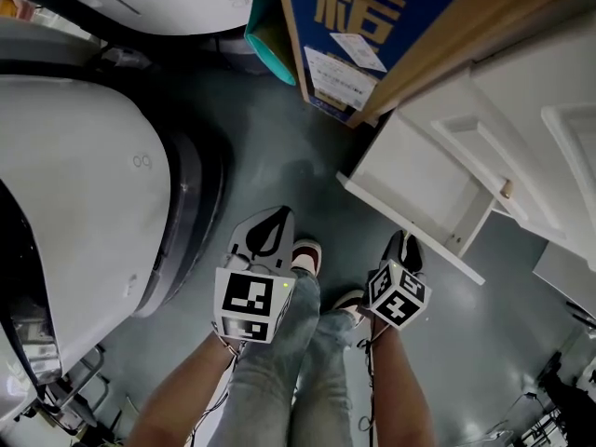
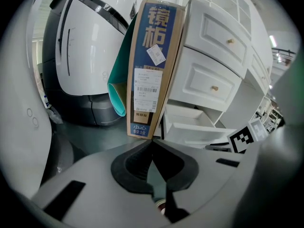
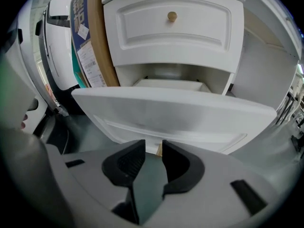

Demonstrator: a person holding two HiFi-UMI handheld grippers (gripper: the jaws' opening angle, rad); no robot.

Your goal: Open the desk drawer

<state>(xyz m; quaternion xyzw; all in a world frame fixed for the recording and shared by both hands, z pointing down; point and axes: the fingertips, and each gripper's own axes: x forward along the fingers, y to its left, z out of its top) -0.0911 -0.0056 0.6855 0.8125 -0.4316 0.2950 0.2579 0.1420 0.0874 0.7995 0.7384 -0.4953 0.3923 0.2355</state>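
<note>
Bottom drawer (image 1: 410, 189) of the white desk (image 1: 521, 91) is found pulled out, mouth upward, front panel turned away from the desk. The front's long axis is laid level, parallel to the desk face. Three drawers are counted: this one open, two shut drawers (image 2: 223, 44) stacked above it. Right gripper (image 3: 153, 148) is held at the open front, jaws parted and released, one tan knob (image 3: 159, 149) seen just past the tips. Left gripper (image 2: 152, 144) is held off the desk, jaws clenched on nothing. One cardboard box (image 2: 154, 65) is leaned beside the desk.
</note>
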